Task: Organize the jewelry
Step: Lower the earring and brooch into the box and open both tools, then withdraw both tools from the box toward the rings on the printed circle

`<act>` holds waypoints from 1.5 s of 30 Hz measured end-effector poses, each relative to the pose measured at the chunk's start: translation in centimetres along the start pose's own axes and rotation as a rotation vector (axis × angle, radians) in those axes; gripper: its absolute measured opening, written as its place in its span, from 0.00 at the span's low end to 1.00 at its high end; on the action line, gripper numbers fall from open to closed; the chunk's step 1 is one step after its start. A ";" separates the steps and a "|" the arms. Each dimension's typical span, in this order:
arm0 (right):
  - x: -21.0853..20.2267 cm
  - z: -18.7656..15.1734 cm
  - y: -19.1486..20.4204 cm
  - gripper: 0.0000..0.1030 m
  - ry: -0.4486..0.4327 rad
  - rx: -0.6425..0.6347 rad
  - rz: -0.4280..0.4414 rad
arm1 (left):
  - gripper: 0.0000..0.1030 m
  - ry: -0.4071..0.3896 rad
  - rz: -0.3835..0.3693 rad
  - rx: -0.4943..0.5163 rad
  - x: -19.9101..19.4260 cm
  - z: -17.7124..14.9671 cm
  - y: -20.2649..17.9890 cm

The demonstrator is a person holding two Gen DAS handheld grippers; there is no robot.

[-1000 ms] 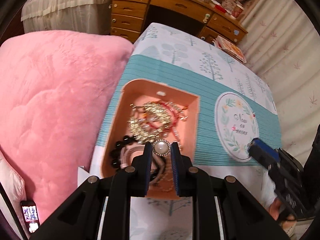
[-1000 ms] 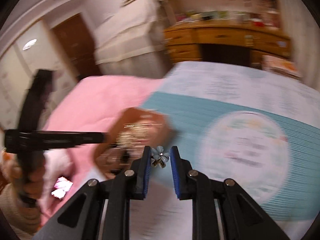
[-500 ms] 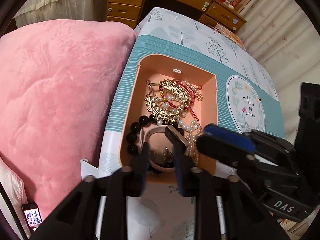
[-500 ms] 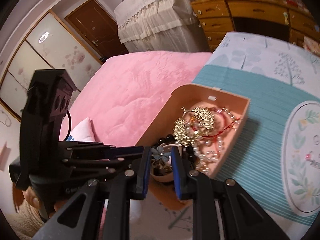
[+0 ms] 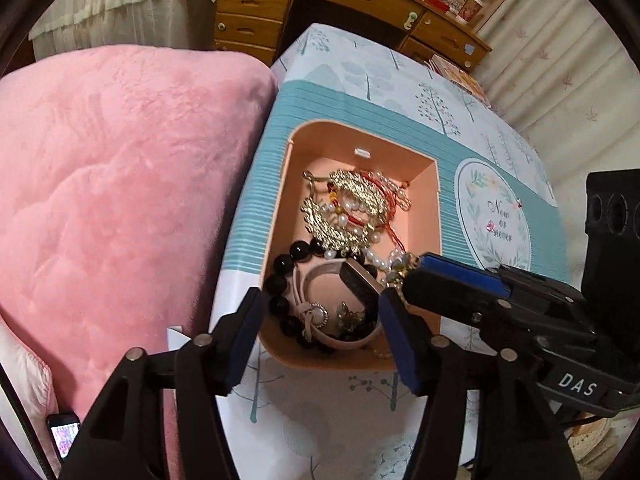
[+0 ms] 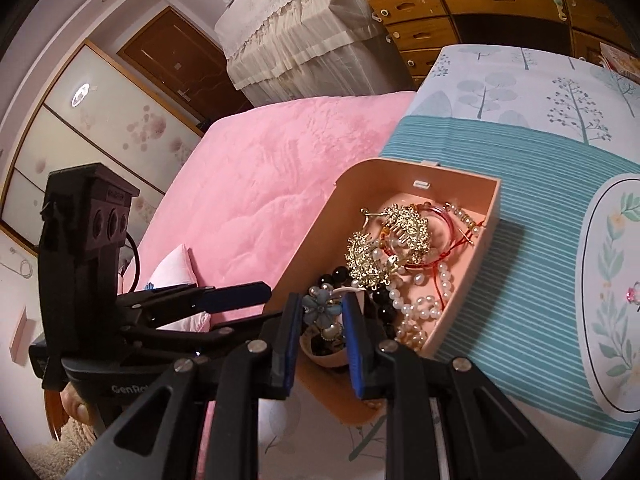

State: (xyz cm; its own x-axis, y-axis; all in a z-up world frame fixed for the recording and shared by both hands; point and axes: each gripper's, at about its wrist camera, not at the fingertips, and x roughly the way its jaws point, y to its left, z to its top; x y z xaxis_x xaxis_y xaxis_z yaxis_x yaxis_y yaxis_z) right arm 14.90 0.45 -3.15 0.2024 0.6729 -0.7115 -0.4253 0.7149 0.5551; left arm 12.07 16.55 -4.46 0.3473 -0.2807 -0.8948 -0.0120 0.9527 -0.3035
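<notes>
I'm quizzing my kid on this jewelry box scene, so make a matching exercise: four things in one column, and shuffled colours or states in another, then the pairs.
Things:
1. left gripper
2. right gripper
3. box
4. blanket

States:
A. peach, full of jewelry
B. pink, beside the box
C. open, nothing in its jaws
D. shut on a blue flower

Pairs: 1-C, 2-D, 3-A, 4-B

I'm seeing the box (image 5: 420, 168) sitting on the table (image 5: 360, 420) ahead of my left tongs (image 5: 320, 336), blanket (image 5: 120, 180) lying left of them.
</notes>
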 end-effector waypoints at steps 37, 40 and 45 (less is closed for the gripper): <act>-19.4 -0.2 -10.1 0.36 -0.312 0.056 -0.441 | 0.60 -0.084 -0.024 0.354 1.7 3.1 -17.9; -20.9 -0.1 -12.3 0.36 -0.334 0.099 -0.456 | 0.60 -0.065 -0.050 0.408 3.8 3.4 -20.3; -20.5 0.3 -17.1 0.36 -0.298 0.190 -0.468 | 0.60 -0.017 -0.059 0.494 7.9 3.8 -23.6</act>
State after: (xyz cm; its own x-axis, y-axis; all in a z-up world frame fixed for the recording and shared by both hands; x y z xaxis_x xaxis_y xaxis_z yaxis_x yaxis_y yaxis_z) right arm 18.28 -25.53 2.10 0.5814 0.2824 -0.7630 -0.0706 0.9518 0.2984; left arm 18.67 -7.67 -3.08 0.3490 -0.3380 -0.8741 0.4529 0.8774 -0.1584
